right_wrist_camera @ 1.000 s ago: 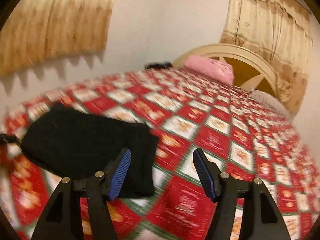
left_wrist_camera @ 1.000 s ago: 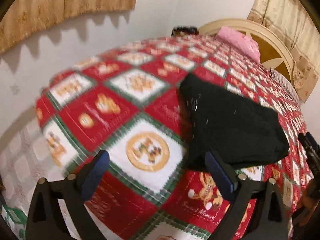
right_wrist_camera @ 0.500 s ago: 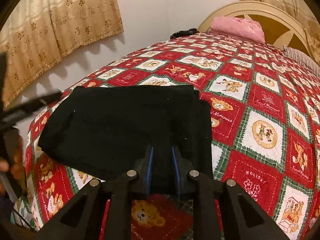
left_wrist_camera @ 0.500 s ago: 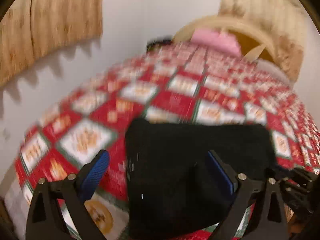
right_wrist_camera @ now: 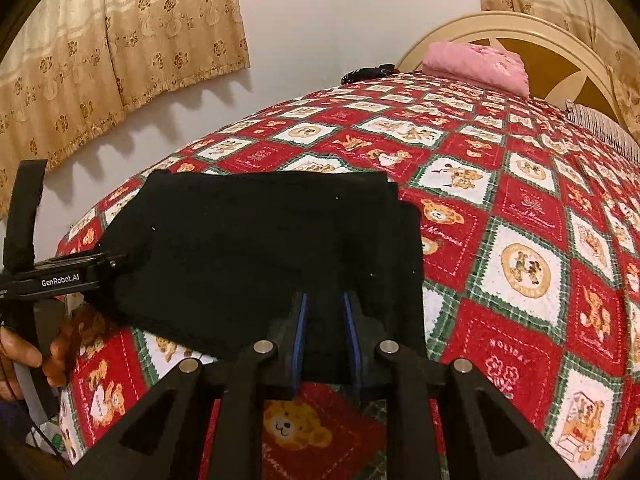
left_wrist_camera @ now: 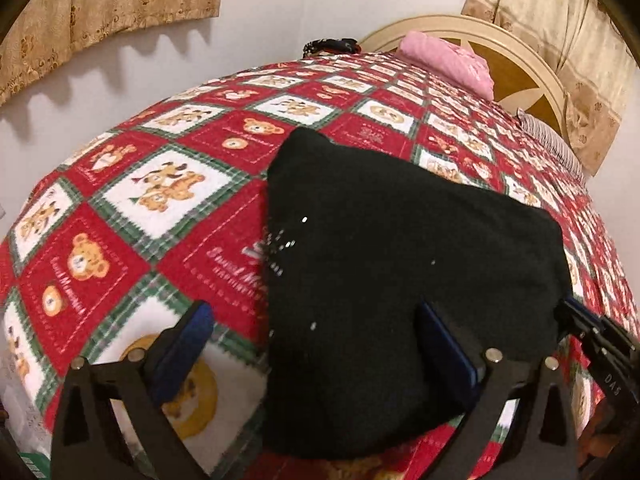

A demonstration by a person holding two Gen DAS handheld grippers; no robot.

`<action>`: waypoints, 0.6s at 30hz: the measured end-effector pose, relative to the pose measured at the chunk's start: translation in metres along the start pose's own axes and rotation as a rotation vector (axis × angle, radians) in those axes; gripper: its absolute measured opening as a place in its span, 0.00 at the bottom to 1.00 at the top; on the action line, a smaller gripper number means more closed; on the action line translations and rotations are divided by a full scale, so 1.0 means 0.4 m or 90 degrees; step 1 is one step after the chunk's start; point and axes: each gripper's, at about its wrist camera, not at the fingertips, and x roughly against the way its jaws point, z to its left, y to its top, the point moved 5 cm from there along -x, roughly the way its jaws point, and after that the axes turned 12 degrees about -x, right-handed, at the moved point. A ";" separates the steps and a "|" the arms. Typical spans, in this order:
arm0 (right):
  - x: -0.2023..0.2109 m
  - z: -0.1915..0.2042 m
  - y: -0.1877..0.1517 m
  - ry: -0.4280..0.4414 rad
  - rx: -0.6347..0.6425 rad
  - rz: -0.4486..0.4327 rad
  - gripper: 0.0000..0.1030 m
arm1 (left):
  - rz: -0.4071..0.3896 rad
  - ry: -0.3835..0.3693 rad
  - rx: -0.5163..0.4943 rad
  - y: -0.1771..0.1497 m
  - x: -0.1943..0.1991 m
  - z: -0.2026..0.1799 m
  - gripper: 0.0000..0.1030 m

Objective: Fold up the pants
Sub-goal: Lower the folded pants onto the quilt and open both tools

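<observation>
The black pants [left_wrist_camera: 400, 248] lie folded into a flat rectangle on the red teddy-bear bedspread [left_wrist_camera: 140, 200]. My left gripper [left_wrist_camera: 316, 340] is open, its jaws wide apart over the pants' near left edge. In the right wrist view the pants [right_wrist_camera: 260, 240] fill the middle. My right gripper [right_wrist_camera: 324, 332] is shut on the pants' near edge, with cloth pinched between the blue pads. The left gripper [right_wrist_camera: 108, 260] shows at the pants' left side in that view, and the right gripper [left_wrist_camera: 576, 316] at the far right of the left wrist view.
A pink folded cloth [right_wrist_camera: 476, 64] lies by the cream headboard [right_wrist_camera: 520, 28]. A dark object [right_wrist_camera: 368, 72] sits at the bed's far edge by the wall. Curtains [right_wrist_camera: 120, 40] hang on the left. The bed's edge drops off near the left.
My left gripper has swung back toward the pants' left edge and steadied, still open. My right gripper closed on the pants' near edge half a second ago and stays shut.
</observation>
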 end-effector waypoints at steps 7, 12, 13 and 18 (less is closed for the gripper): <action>0.032 -0.003 -0.019 -0.010 0.007 -0.003 0.19 | 0.012 0.026 0.047 -0.040 0.043 0.051 1.00; 0.033 0.017 -0.034 -0.048 0.041 -0.006 0.20 | 0.015 0.055 0.036 -0.049 0.041 0.046 1.00; 0.035 0.021 -0.036 -0.056 0.046 -0.001 0.20 | 0.022 0.058 0.042 -0.051 0.043 0.048 1.00; 0.082 0.031 -0.069 -0.059 0.011 0.017 0.22 | 0.050 0.095 0.066 -0.079 0.084 0.072 1.00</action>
